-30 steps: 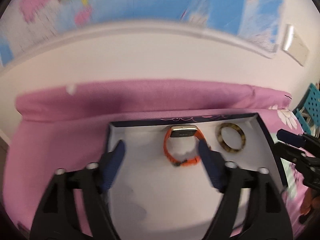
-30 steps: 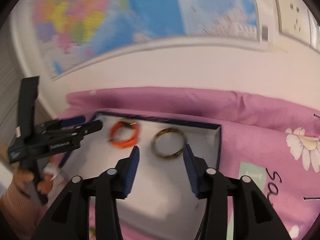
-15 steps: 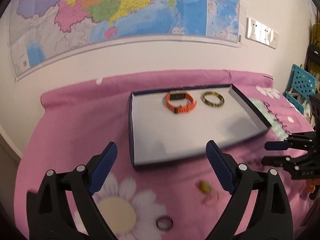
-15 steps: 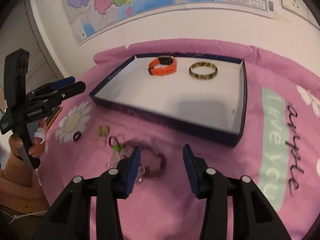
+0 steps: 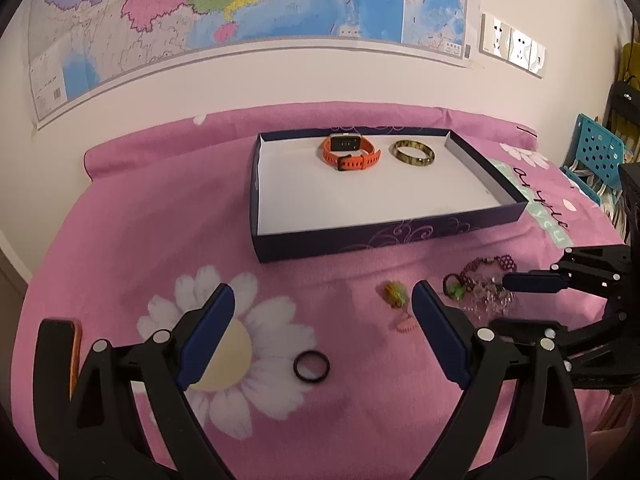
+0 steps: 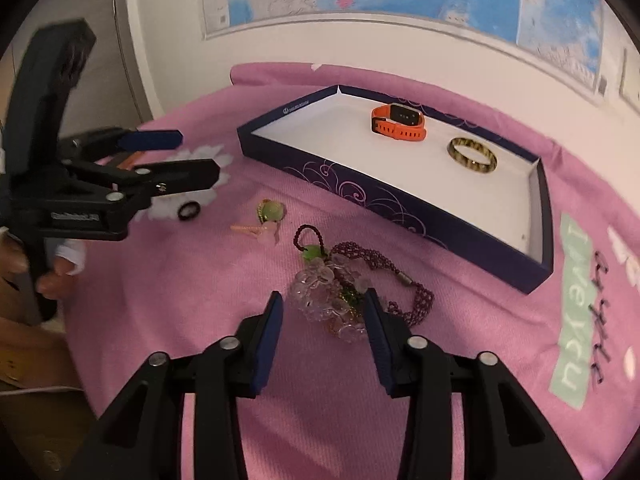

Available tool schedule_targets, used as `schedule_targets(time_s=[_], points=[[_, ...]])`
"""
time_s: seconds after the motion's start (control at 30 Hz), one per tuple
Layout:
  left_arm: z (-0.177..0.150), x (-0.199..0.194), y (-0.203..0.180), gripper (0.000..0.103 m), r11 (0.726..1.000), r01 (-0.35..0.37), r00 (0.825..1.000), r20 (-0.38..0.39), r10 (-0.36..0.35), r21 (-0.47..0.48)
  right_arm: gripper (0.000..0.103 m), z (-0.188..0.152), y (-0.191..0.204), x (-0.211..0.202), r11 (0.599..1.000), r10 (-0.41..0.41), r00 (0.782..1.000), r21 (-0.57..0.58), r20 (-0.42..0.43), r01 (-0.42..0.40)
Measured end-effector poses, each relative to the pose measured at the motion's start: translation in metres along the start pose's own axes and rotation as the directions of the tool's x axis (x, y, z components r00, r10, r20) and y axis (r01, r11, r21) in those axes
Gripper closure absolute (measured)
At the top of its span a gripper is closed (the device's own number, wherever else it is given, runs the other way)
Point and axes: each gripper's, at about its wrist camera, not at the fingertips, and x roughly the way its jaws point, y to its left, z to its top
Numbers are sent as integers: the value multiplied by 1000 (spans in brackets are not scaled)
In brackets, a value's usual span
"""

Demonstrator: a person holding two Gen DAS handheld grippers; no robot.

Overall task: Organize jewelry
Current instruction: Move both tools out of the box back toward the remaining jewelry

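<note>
A dark blue box with a white floor holds an orange watch and a mottled bangle. On the pink cloth in front lie a black ring, a green-and-gold charm and a tangle of clear beads and maroon cord. My left gripper is open above the black ring. My right gripper is open, its fingers either side of the clear beads.
A map hangs on the white wall behind. A teal perforated crate stands at the far right. An orange object lies at the cloth's left edge. The cloth drops off at the front.
Both grippers pulled back from over the box to the cloth in front of it. The right gripper has lowered around the bead tangle. Both stay open.
</note>
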Motion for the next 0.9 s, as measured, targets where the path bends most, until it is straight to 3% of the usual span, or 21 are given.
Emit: schedule_targets(time_s=[0.1, 0.13, 0.37, 0.47, 0.73, 0.9], points=[[-4, -1, 1, 14, 1000, 0, 1000, -5, 0, -3, 85, -1, -3, -1, 1000, 6, 1000, 15, -4, -6], [-5, -2, 2, 14, 1000, 2, 1000, -6, -2, -6, 96, -2, -4, -2, 1000, 9, 1000, 22, -1, -9], [-10, -4, 4, 14, 1000, 6, 1000, -8, -6, -14, 96, -2, -28, -24, 987, 87, 994, 133, 60, -94], [-12, -6, 5, 14, 1000, 9, 1000, -9, -9, -14, 96, 1, -43, -43, 965, 147, 981, 198, 130, -170], [-19, -8, 4, 14, 1000, 16, 1000, -19, -16, -6, 96, 7, -61, -74, 934, 196, 951, 252, 238, -255], [-23, -6, 4, 14, 1000, 22, 999, -36, -22, -10, 96, 7, -65, -85, 942, 154, 955, 254, 252, -219]])
